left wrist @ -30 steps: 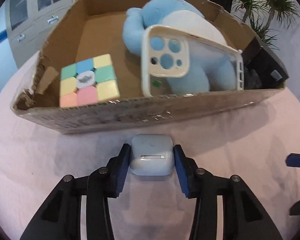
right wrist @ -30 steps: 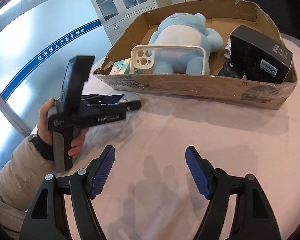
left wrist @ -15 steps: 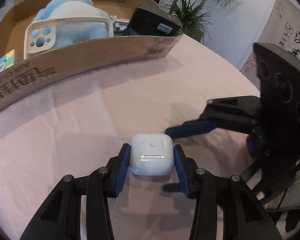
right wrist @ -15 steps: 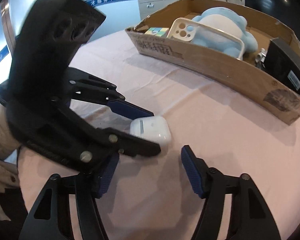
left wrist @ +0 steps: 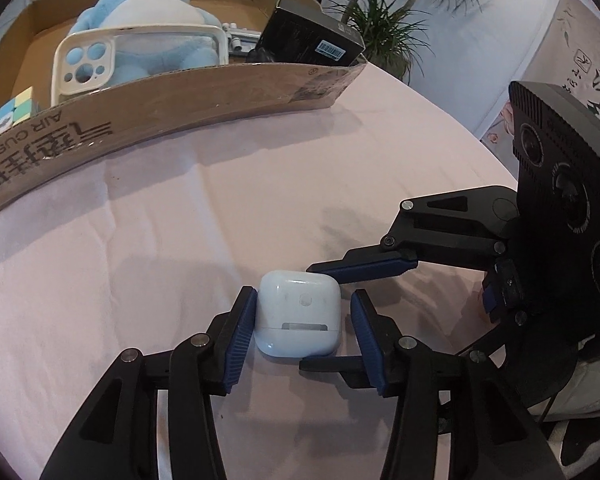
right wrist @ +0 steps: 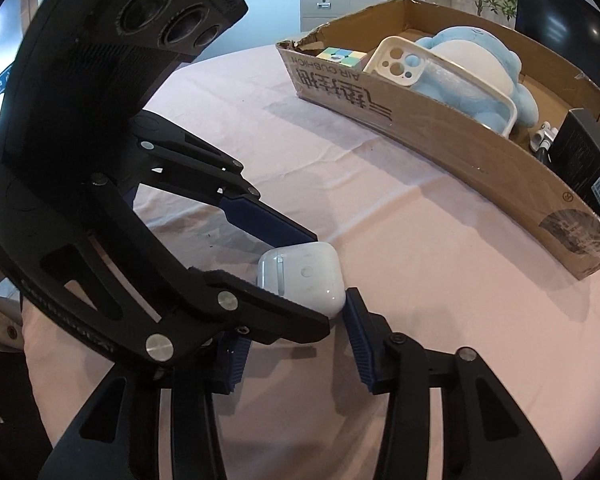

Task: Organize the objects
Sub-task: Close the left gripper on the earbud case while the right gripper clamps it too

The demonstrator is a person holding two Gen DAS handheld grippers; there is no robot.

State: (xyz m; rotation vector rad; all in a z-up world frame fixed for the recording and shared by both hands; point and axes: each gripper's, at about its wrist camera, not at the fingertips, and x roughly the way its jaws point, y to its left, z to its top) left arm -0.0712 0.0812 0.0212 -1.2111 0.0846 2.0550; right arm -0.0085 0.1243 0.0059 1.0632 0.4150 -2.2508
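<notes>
A white earbuds case sits between the blue pads of my left gripper. The left pad touches it and a gap shows on the right side, so the jaws stand slightly apart. My right gripper has come in crosswise around the same case; its fingers lie on the case's far and near sides. Its right pad touches the case's corner; the left pad is hidden behind the left gripper's finger.
A cardboard box stands at the back on the pink tablecloth. It holds a blue plush toy, a white phone case, a pastel cube and a black box. It also shows in the right wrist view.
The left gripper carried the case away from the box and its jaws have loosened. The right gripper moved in from the side and narrowed around the case.
</notes>
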